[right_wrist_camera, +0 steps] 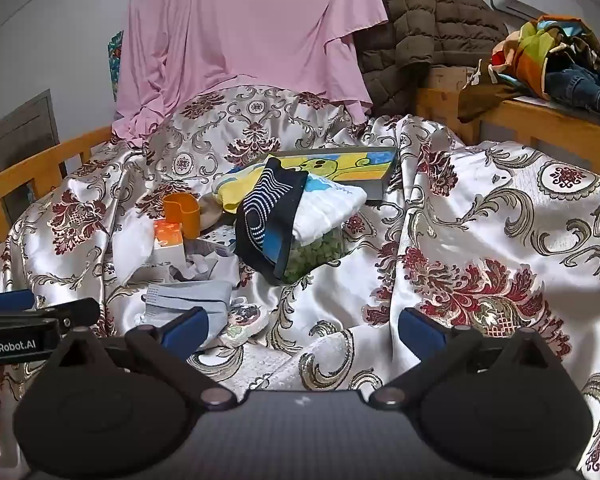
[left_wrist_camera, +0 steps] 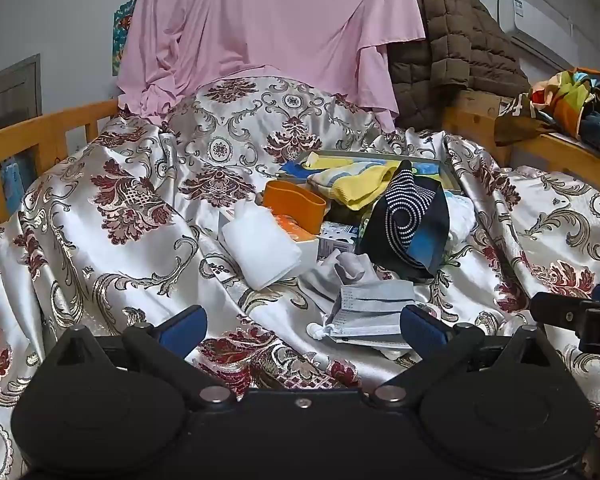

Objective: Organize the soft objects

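A pile of soft things lies on the patterned satin bedspread [left_wrist_camera: 112, 240]. It holds a grey folded cloth [left_wrist_camera: 370, 308], a white folded cloth [left_wrist_camera: 260, 248], a black dotted sock [left_wrist_camera: 408, 220] and a yellow cloth [left_wrist_camera: 364, 184]. My left gripper [left_wrist_camera: 304, 330] is open and empty just short of the grey cloth. My right gripper [right_wrist_camera: 302, 330] is open and empty above the bedspread, right of the grey cloth [right_wrist_camera: 188, 300]. The black sock [right_wrist_camera: 268, 216] lies over a white cloth [right_wrist_camera: 328, 208] and a green bag [right_wrist_camera: 320, 252].
An orange cup [left_wrist_camera: 296, 202] and small boxes [left_wrist_camera: 338, 238] sit in the pile. A flat picture box [right_wrist_camera: 364, 168] lies behind. A pink sheet [left_wrist_camera: 268, 28] and brown jacket [left_wrist_camera: 452, 48] hang at the back. Wooden bed rails [left_wrist_camera: 32, 140] run along both sides.
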Available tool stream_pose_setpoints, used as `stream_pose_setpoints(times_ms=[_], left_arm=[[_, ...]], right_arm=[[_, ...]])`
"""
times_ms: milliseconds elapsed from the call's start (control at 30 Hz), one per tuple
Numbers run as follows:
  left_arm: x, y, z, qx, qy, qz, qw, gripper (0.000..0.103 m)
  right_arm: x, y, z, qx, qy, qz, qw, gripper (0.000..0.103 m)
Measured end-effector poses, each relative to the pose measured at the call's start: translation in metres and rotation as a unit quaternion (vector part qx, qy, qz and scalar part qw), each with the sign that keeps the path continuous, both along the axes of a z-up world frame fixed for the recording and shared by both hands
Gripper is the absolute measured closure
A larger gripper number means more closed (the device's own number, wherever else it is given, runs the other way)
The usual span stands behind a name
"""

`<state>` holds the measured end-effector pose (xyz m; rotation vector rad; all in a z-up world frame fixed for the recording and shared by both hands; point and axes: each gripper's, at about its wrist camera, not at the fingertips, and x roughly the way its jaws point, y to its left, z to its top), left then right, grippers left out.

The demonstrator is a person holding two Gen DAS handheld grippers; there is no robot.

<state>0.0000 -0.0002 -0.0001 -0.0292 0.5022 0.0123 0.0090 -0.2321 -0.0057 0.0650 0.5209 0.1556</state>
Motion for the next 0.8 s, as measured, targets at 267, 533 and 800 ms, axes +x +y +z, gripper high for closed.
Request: stream_pose_setpoints(times_ms=[267, 533, 800], left_arm=[[0.0008, -0.0032, 0.0001, 0.002, -0.002, 0.0, 1.0, 0.001], [0.0, 0.0003, 0.0, -0.004, -0.001, -0.001, 1.0, 0.001], [0.0001, 0.0002, 0.0001, -0.003, 0.0, 0.0, 1.0, 0.001]], right_arm=[[-0.0002, 0.0003, -0.0002, 0.0, 0.0, 0.0, 1.0, 0.0], [-0.0005, 0.0003, 0.0003, 0.001, -0.001, 0.0, 1.0, 0.0], [-0.0004, 0.0006, 0.0, 0.001, 0.0, 0.0, 1.0, 0.0]])
